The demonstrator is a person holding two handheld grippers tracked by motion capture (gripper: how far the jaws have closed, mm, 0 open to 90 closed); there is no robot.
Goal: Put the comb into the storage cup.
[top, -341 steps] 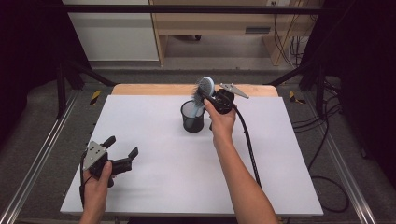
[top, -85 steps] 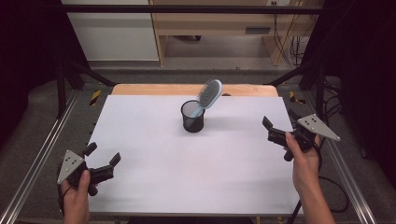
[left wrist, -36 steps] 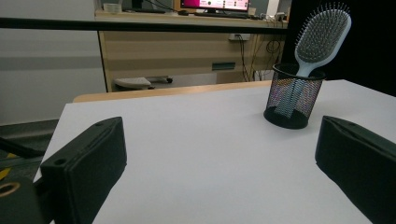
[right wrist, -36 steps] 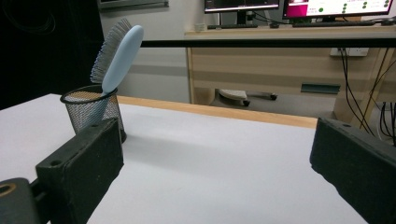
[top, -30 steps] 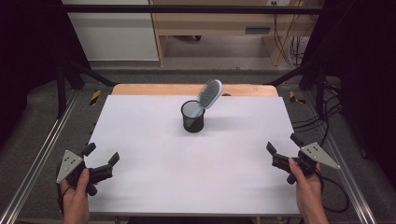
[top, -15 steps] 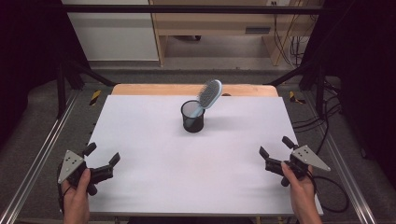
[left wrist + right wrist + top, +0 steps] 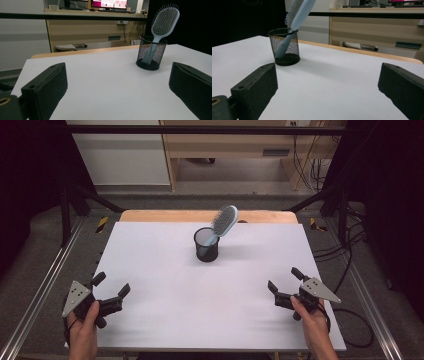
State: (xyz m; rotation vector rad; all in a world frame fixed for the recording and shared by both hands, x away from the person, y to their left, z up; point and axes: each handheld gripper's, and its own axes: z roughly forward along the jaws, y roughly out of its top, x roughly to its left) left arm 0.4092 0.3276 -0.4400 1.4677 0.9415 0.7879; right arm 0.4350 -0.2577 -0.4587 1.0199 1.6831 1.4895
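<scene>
White table, wooden desk behind. Your hairbrush stands handle-down in the black mesh cup near the far edge, head leaning out. Since a moment ago your right gripper has drifted inward; it and your left gripper rest near you, jaws spread, empty. Placement looks finished.

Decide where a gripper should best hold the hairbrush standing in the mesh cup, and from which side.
Probably grip the hairbrush at its neck just above the cup rim, coming from above. Its handle sits inside the mesh and the bristled head leans up and right.
</scene>
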